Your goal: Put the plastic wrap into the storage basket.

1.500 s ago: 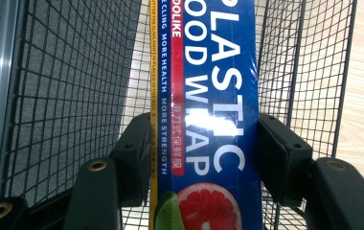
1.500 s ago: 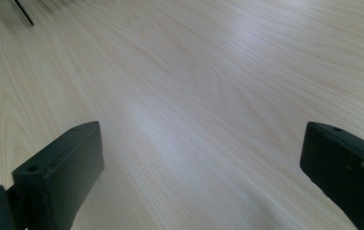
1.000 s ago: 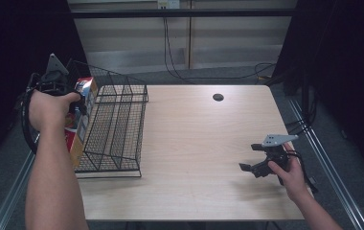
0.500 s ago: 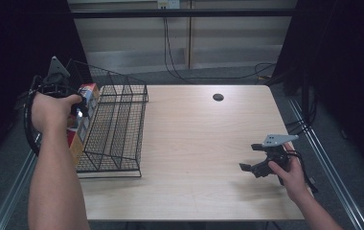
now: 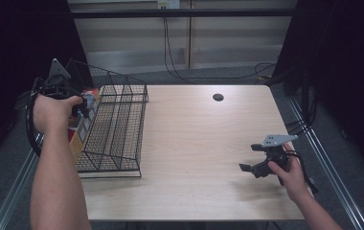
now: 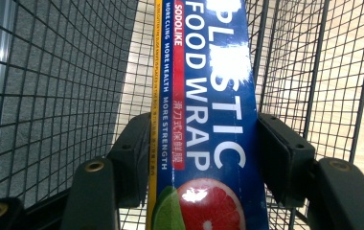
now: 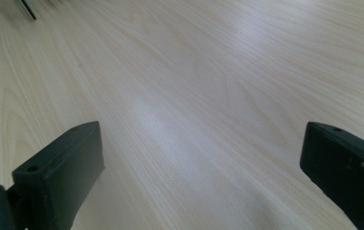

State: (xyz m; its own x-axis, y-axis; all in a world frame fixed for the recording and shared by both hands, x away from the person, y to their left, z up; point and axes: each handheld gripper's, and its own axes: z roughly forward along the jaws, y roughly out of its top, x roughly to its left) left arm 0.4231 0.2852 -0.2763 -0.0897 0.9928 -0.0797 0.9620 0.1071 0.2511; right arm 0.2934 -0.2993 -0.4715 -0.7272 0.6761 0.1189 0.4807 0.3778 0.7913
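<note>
The left hand-held gripper (image 6: 204, 158) is clamped on a blue box (image 6: 209, 115) lettered "PLASTIC FOOD WRAP" and "SODOLIKE", inside the wire basket (image 5: 118, 129) at the counter's (image 5: 204, 143) left edge. The right hand-held gripper (image 5: 256, 165), seen from above resting on bare wood, has its jaws wide apart.

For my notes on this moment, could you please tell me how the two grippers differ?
The left gripper is shut on the plastic wrap box inside the wire basket; the right gripper is open and holds nothing. The left is raised at the basket; the right sits low over the table. Both have black fingers.
</note>
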